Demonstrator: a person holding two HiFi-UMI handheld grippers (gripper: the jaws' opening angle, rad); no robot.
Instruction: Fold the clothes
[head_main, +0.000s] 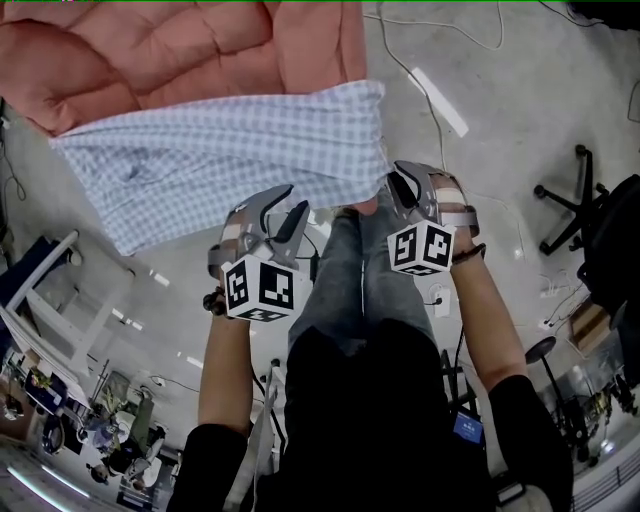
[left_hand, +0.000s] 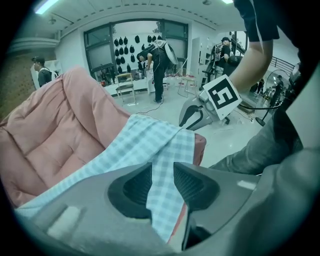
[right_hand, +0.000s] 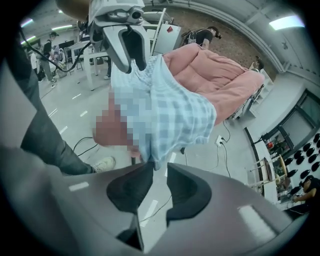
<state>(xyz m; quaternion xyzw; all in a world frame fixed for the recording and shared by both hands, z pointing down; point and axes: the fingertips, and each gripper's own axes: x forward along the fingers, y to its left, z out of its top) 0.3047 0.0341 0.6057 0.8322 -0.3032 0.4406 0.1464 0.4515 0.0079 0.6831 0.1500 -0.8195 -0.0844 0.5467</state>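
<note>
A blue-and-white checked garment (head_main: 230, 150) lies draped over the front edge of a pink padded sofa (head_main: 150, 50). My left gripper (head_main: 284, 207) is at the garment's lower edge. In the left gripper view its jaws (left_hand: 162, 185) stand apart with a strip of the checked cloth (left_hand: 150, 145) running between them, the pads not pressing on it. My right gripper (head_main: 405, 185) is at the garment's right corner. In the right gripper view its jaws (right_hand: 160, 182) are apart, the cloth's hem (right_hand: 165, 115) hanging just beyond the tips and floor showing in the gap.
The person's grey-trousered legs (head_main: 355, 270) stand right below the sofa edge. Cables (head_main: 420, 70) and a white strip (head_main: 437, 100) lie on the floor to the right, with an office chair base (head_main: 570, 200) further right. Several people (left_hand: 159, 60) stand at the back of the room.
</note>
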